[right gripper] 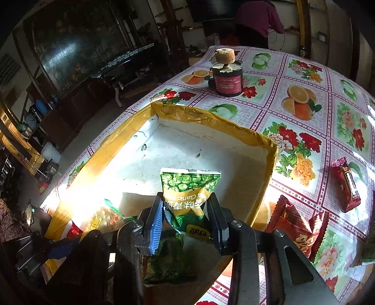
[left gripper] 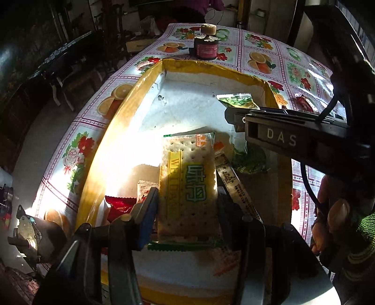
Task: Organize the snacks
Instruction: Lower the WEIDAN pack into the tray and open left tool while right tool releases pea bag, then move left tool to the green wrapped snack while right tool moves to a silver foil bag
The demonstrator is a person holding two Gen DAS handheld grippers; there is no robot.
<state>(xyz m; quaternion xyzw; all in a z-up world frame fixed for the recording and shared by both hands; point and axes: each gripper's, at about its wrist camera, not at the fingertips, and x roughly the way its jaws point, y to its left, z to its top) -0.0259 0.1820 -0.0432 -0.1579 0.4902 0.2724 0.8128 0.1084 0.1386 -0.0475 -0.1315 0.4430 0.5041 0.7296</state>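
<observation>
A white foam box with a yellow taped rim [left gripper: 131, 110] [right gripper: 211, 119] sits on the flowered tablecloth. In the left wrist view a yellow-green cracker packet [left gripper: 187, 178] lies in the box on other snacks. My left gripper [left gripper: 187, 211] straddles it, with its fingers [left gripper: 150, 208] beside the packet's edges and not squeezing. My right gripper [right gripper: 186, 218] is shut on a green pea packet [right gripper: 189, 187] and holds it above the box floor. From the left wrist view, that gripper's body [left gripper: 281, 133] reaches in from the right, with the green packet [left gripper: 236, 99] sticking out past it.
A second green packet [right gripper: 168, 258] and a red one [left gripper: 119, 206] lie in the box. Two red packets [right gripper: 346, 185] [right gripper: 295, 225] lie on the cloth to the right of the box. A dark jar with a cork top [right gripper: 227, 79] stands behind it. A person [right gripper: 257, 18] is at the far end.
</observation>
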